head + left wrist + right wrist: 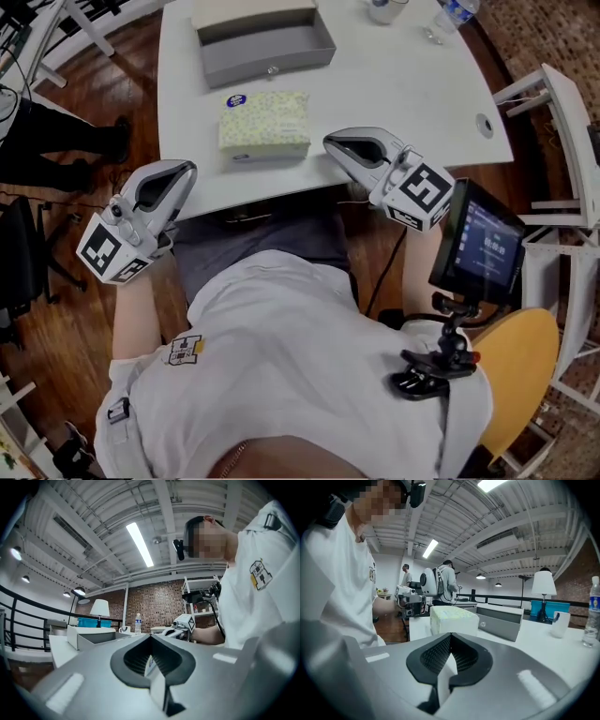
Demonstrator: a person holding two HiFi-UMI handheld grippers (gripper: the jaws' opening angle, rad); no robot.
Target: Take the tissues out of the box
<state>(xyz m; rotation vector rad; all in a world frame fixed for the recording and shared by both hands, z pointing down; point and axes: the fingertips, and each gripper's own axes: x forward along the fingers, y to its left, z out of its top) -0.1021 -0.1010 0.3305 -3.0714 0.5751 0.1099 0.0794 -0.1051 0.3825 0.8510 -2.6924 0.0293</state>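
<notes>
The tissue pack (265, 122), pale with a small flower print and a blue round sticker, lies flat on the white table (403, 84) near its front edge. In the right gripper view the tissue pack (452, 619) sits just beyond the jaws. My left gripper (187, 171) hovers off the table's front left corner, shut with nothing between its pads. My right gripper (330, 142) is at the front edge just right of the pack, also shut and empty. Seen in their own views, the left gripper (151, 637) and the right gripper (450, 637) have their jaws pressed together.
An open grey box (267, 42) stands behind the pack. A cup (386, 9) and a water bottle (455, 11) are at the far right of the table. A small monitor (483, 246) on a clamp mount sits by my right arm. People stand in the background (445, 581).
</notes>
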